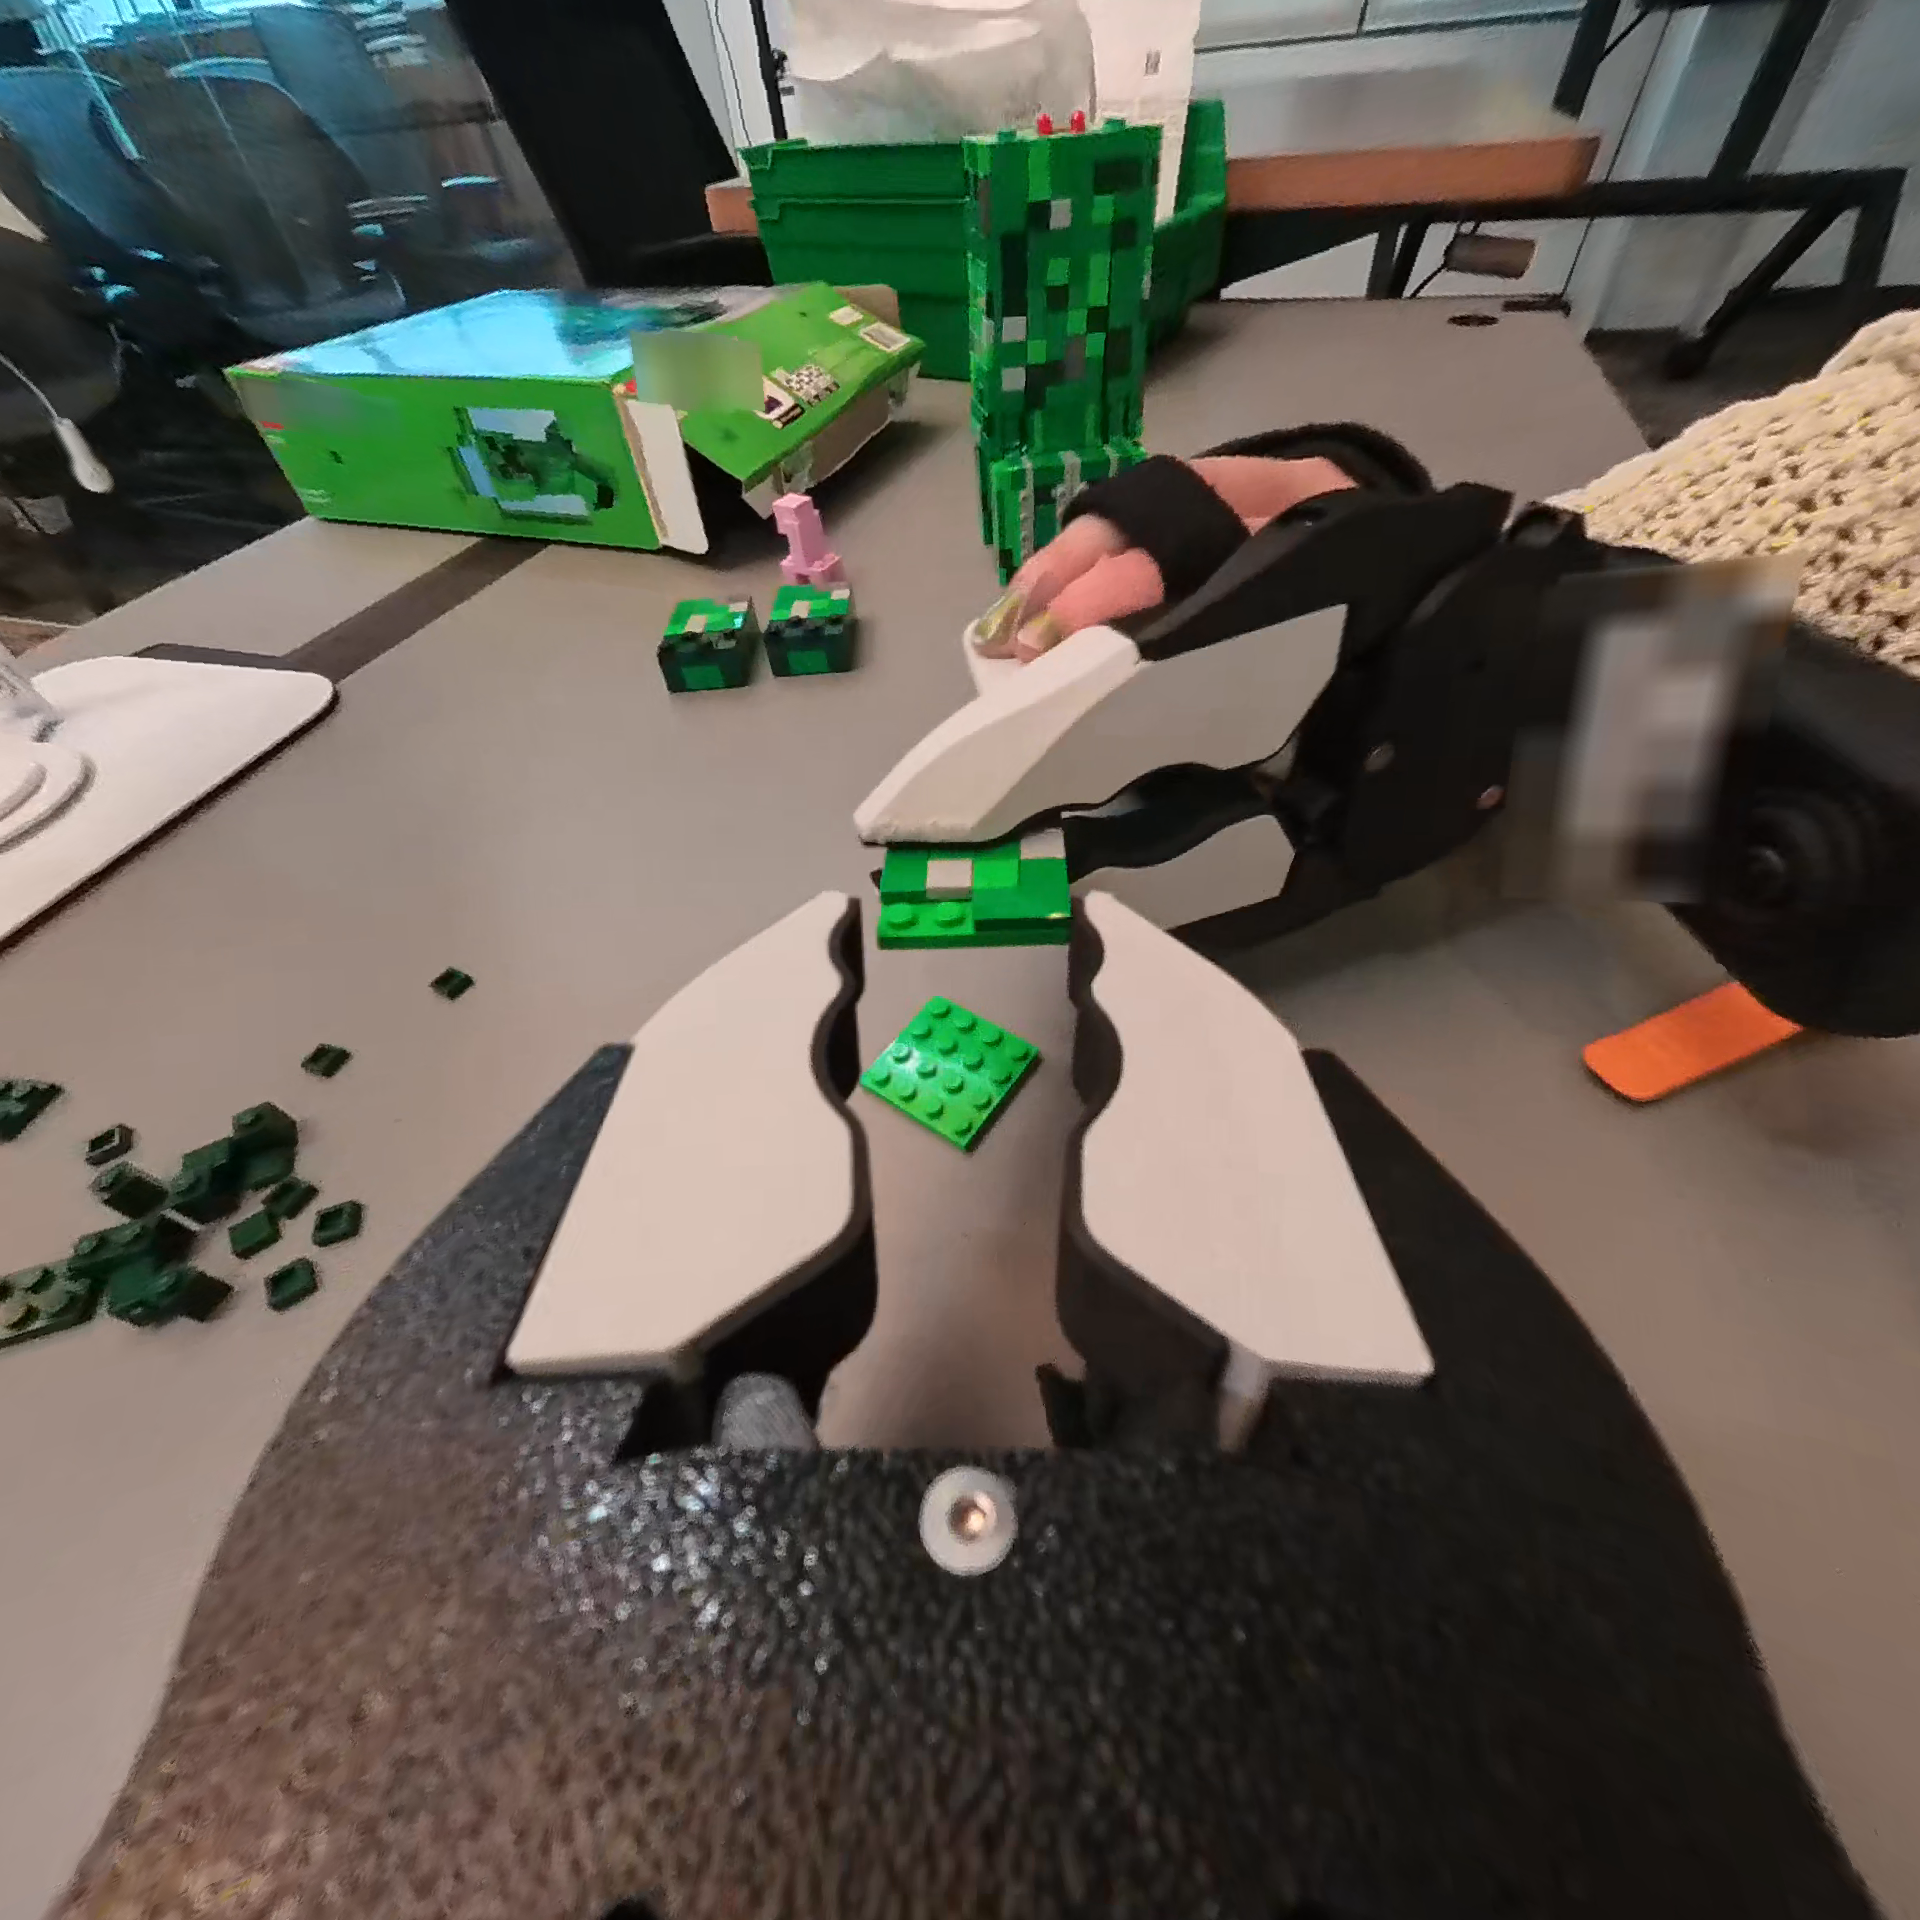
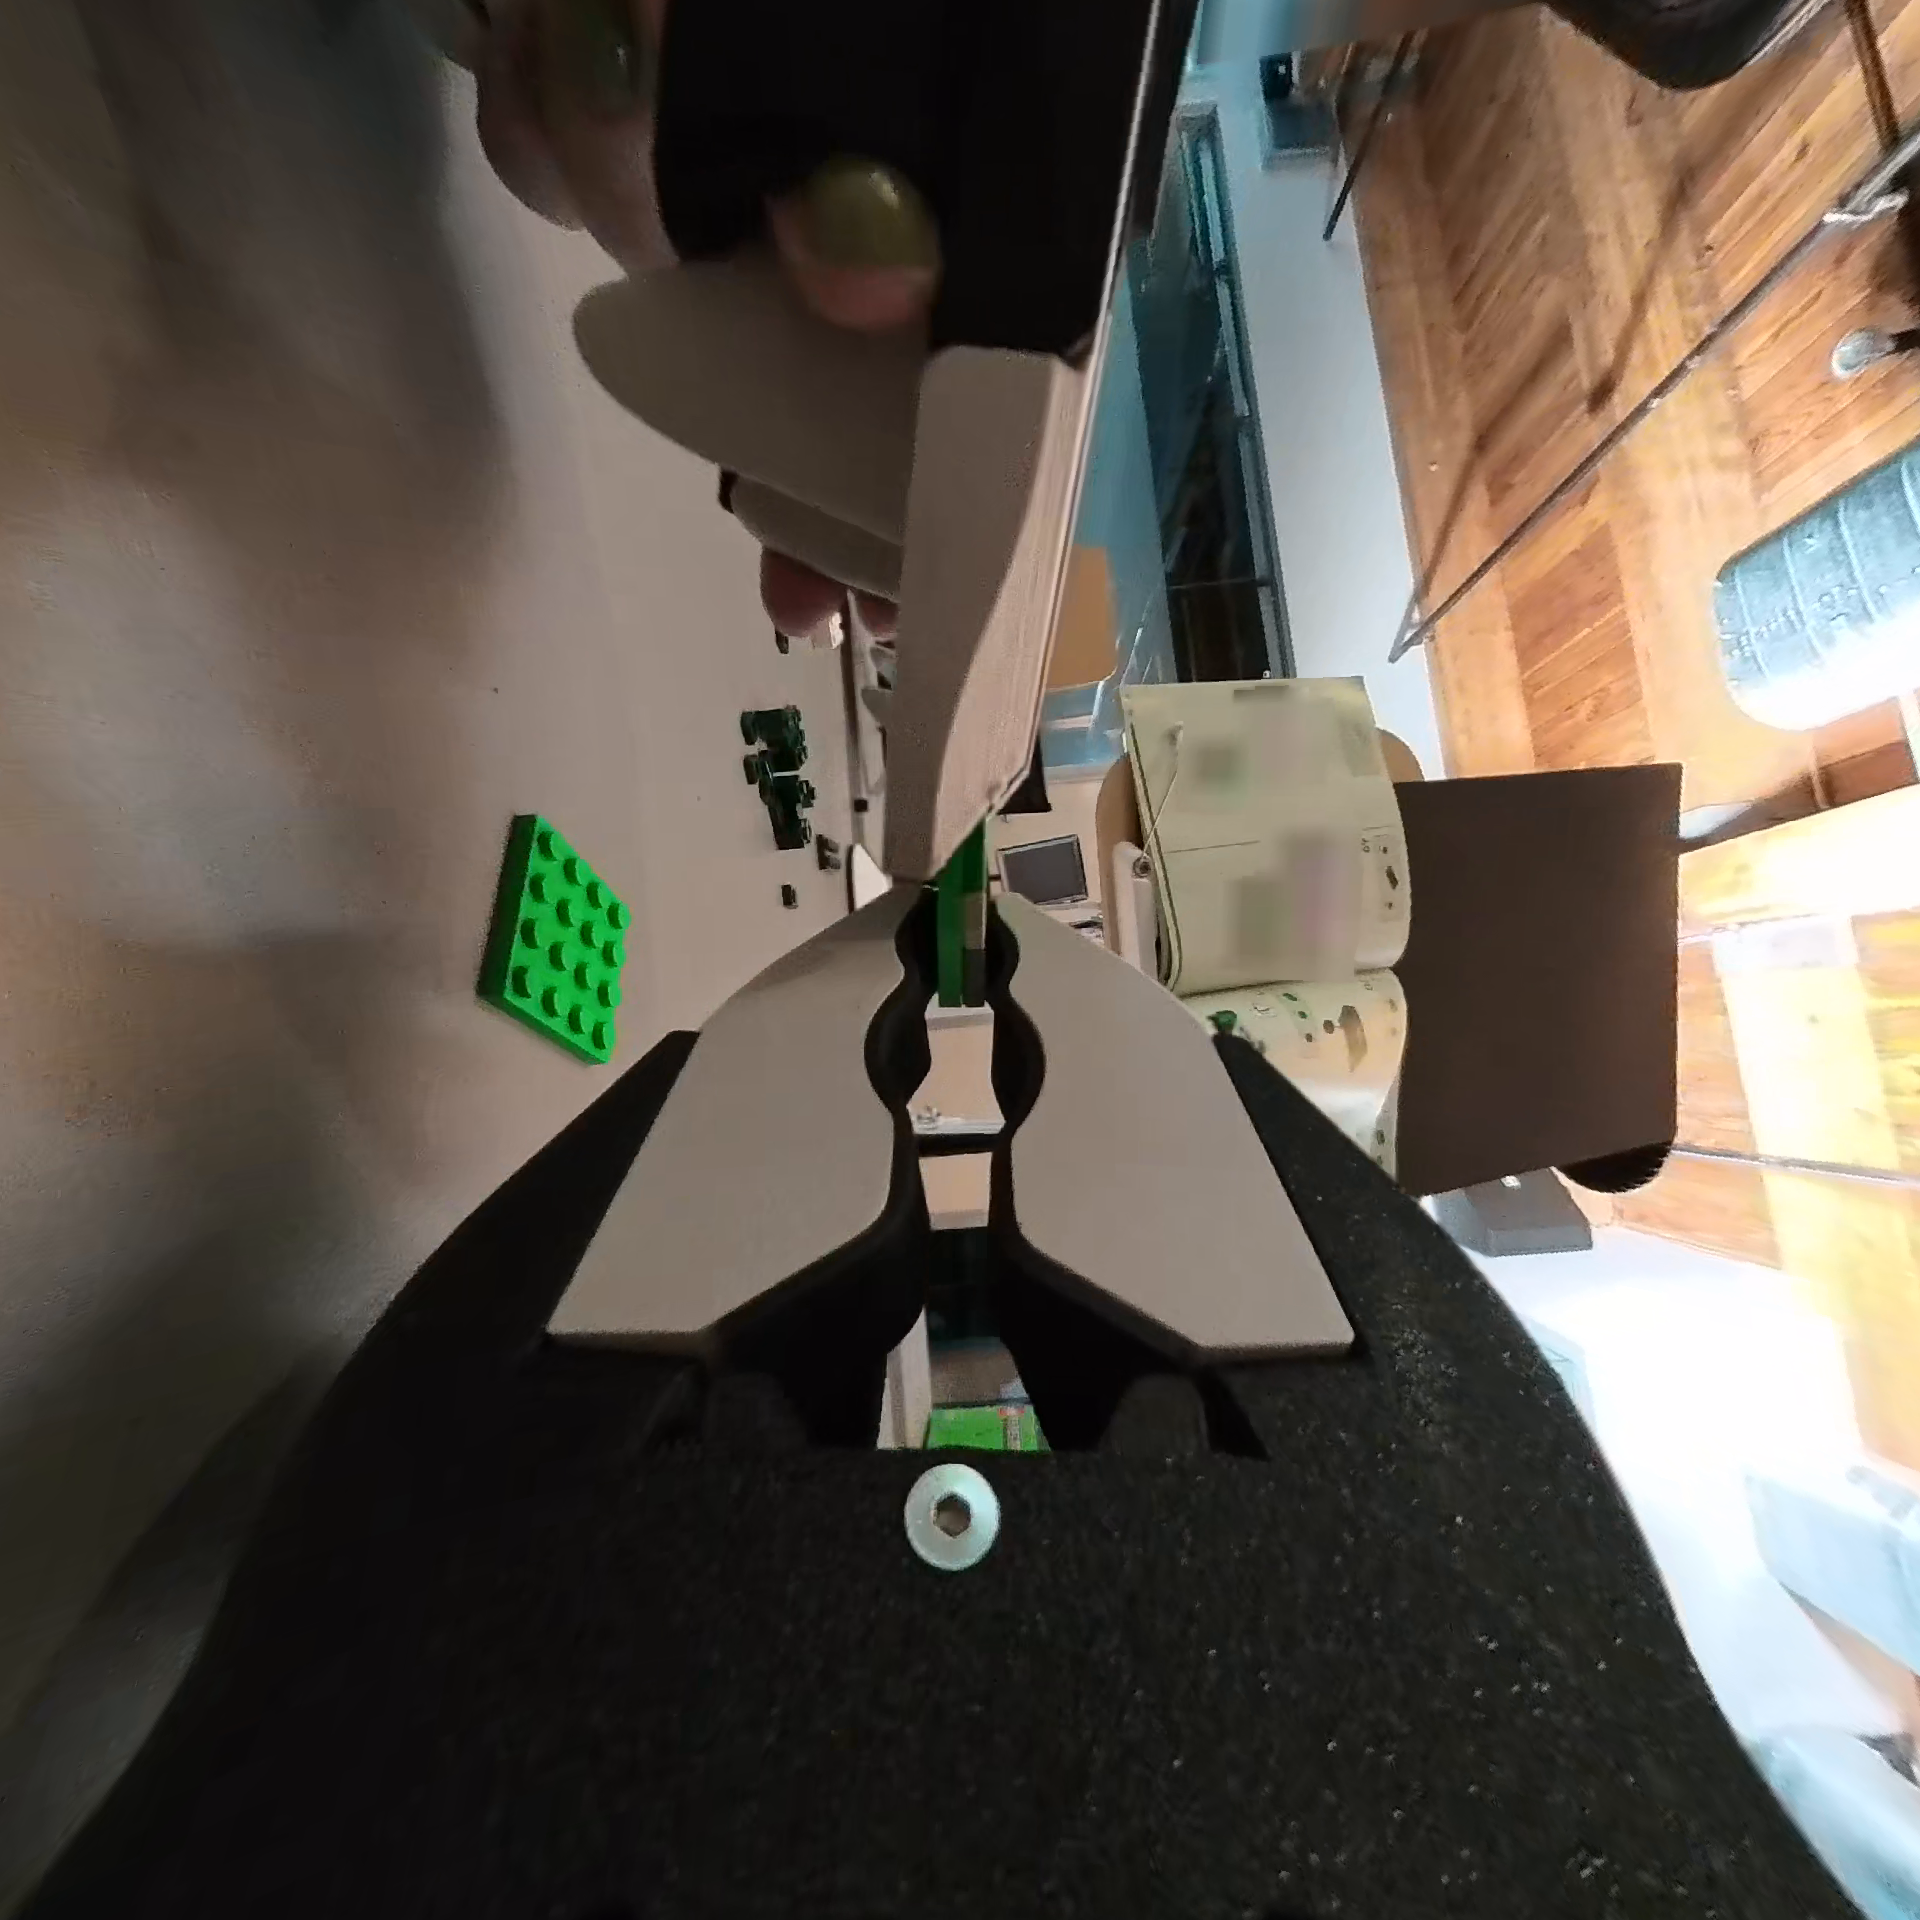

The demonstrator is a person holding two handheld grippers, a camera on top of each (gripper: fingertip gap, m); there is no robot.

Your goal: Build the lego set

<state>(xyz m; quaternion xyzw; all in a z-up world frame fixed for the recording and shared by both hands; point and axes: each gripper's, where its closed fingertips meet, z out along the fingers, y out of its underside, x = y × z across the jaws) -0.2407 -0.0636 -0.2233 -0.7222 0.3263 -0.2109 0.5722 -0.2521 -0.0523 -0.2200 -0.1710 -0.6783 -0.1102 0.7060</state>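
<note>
— Grey table (image 1: 520, 831), far edge: a tall green tower (image 1: 1060, 312) built, an open box (image 1: 468, 436) beside it. Much left?

— Plenty. Right gripper (image 2: 951, 940) clamps a small green assembly (image 1: 971, 894); left gripper (image 1: 966, 914), open, straddles a loose plate (image 1: 951, 1070). Dark pieces (image 1: 156, 1226) wait near the left edge.

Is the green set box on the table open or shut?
Open. The green box lies on its side, its end flaps folded outward toward the pink figure.
</note>
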